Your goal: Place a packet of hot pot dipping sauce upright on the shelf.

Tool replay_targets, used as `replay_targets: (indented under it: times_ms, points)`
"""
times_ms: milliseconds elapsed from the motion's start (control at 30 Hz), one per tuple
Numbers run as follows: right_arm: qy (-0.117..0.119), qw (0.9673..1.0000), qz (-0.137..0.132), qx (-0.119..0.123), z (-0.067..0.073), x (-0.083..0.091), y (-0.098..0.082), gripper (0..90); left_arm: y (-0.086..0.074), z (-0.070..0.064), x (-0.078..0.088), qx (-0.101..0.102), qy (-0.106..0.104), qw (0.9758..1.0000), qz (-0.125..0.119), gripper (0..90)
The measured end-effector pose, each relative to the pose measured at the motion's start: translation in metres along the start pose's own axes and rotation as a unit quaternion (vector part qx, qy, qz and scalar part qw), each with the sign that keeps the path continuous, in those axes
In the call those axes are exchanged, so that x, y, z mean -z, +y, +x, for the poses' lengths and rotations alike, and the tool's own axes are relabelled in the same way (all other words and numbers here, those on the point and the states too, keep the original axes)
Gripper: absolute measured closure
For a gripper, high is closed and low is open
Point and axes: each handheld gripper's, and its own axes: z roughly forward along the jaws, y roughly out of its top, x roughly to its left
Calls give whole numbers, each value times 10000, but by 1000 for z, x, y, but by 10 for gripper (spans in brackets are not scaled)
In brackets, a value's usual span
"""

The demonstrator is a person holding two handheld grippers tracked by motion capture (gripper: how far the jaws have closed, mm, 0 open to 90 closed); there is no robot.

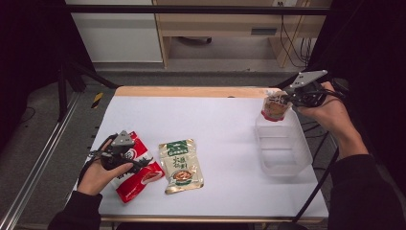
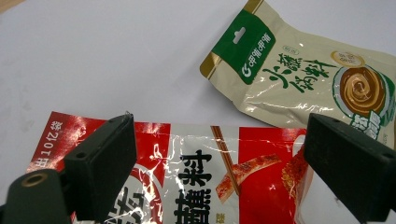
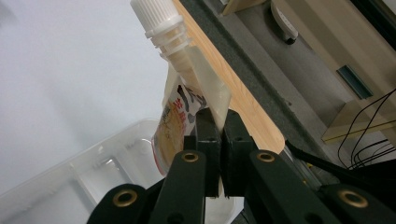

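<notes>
Black jaws of the right tool (image 3: pixel 218 140) were clamped on a spouted pouch (image 3: pixel 180 105) above the clear bin (image 1: pixel 282 148): placement step. Release called for lowering inside. Left tool (image 2: pixel 219 163) stood open over the red packet (image 2: pixel 196 172).

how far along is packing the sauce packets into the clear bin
Nothing looks packed yet: the clear plastic bin appears empty. In hand: the right tool is shut on a spouted sauce pouch with a white cap, held above the bin's far end. Left: the red and white packet, which the open left tool hovers over, and the beige packet with a green top, both on the white table.
</notes>
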Motion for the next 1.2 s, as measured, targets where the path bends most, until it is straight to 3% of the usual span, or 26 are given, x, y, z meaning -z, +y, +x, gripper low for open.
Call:
replay_targets:
  times_ms: [500,867,1200]
  points:
    - [244,9995,213,-8,4,-26,-14,880,1,1,4,14,7,10000,-64,100]
    - [487,9984,218,-198,12,-43,-24,879,1,1,3,19,-6,10000,-53,100]
    - [562,9973,304,-371,13,-51,-33,877,1,1,4,3,-19,10000,-64,100]
